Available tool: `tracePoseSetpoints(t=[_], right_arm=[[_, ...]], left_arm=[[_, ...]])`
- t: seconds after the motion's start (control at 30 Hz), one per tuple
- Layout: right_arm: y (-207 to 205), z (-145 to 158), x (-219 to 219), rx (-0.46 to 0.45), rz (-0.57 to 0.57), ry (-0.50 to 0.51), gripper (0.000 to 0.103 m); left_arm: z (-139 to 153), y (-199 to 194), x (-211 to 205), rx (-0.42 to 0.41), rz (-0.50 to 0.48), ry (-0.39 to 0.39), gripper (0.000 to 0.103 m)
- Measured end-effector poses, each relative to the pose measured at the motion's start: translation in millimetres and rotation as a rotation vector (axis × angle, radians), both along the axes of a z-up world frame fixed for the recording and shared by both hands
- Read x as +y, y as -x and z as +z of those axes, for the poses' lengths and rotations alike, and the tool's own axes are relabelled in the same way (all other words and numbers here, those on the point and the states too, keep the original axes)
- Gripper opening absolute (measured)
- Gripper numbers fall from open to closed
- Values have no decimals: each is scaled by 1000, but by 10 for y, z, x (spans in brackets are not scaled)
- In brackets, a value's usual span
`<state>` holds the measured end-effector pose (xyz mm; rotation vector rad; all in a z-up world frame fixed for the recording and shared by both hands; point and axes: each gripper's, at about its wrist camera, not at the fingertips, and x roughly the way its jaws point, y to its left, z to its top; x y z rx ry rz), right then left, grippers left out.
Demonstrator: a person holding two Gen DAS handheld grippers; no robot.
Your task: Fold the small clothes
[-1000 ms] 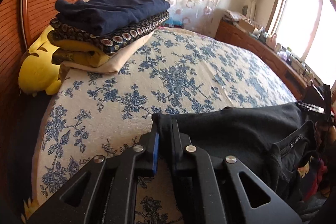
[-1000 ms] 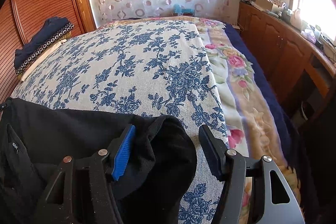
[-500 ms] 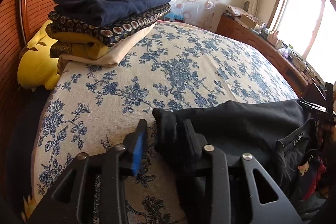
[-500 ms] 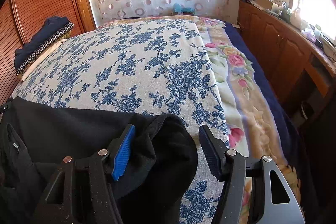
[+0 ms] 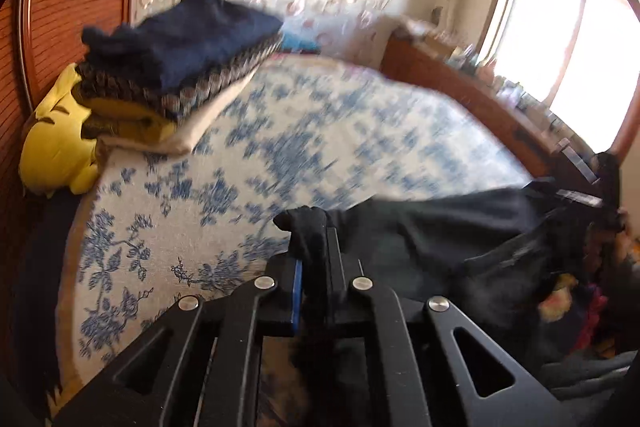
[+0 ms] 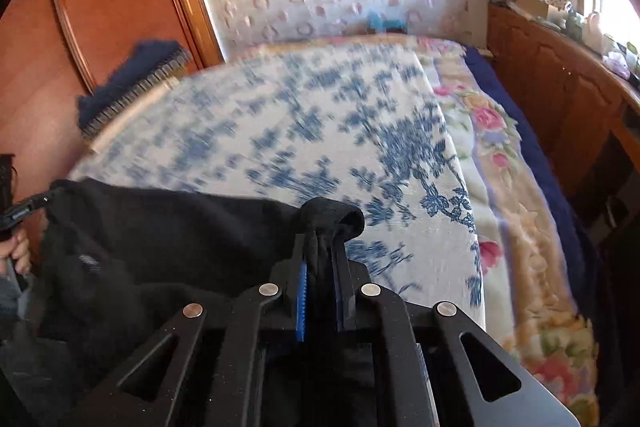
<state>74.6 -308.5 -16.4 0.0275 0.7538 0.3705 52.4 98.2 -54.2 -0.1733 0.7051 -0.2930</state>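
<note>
A black garment [image 5: 432,227] hangs stretched between my two grippers above the near edge of the bed. My left gripper [image 5: 314,255] is shut on its left corner, with a tuft of black cloth bunched above the fingers. My right gripper [image 6: 322,259] is shut on the other corner of the garment [image 6: 160,227], and cloth folds over the fingertips. The rest of the garment sags down toward me. The other gripper shows at the far edge of each view. Both views are blurred by motion.
The bed [image 5: 320,131] has a white cover with blue flowers. A stack of folded clothes [image 5: 180,55] sits at its far left, over a yellow plush toy [image 5: 56,143]. The stack also shows in the right wrist view [image 6: 136,87]. A wooden cabinet [image 6: 560,95] runs along the right.
Both grippers have closed on the black garment's corners; a second ago the right was open and the left opened half a second ago. The garment is now lifted and both cameras are moving.
</note>
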Motion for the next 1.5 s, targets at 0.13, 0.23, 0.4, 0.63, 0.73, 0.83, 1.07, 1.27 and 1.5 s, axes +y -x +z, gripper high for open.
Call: tracePoseSetpoints(t=[0.13, 0.23, 0.4, 0.63, 0.73, 0.83, 1.07, 1.27, 1.5], right_arm=[[436, 343, -93, -96, 14, -66, 9], [718, 629, -169, -157, 39, -64, 9], [1079, 1050, -274, -238, 54, -72, 9], [1532, 2014, -324, -461, 88, -66, 8], [1364, 2474, -225, -552, 96, 1, 8], [763, 2758, -64, -545, 87, 64, 8], [-1218, 1900, 317, -277, -114, 266, 30], [-1669, 795, 342, -65, -137, 236, 30], [-1470, 459, 164, -19, -51, 194, 47]], left_arm=[[405, 375, 7, -93, -23, 17, 9], [668, 581, 33, -143, -13, 23, 8], [1100, 802, 90, -262, -7, 59, 8], [2000, 786, 110, -454, -6, -10, 8], [2296, 356, 136, -487, 15, -56, 8], [2311, -371, 139, -440, 50, -134, 9], [1148, -2029, 218, -156, 70, -188, 41], [524, -1854, -53, -51, -40, -173, 69], [275, -1473, -247, 3, -88, -174, 69]])
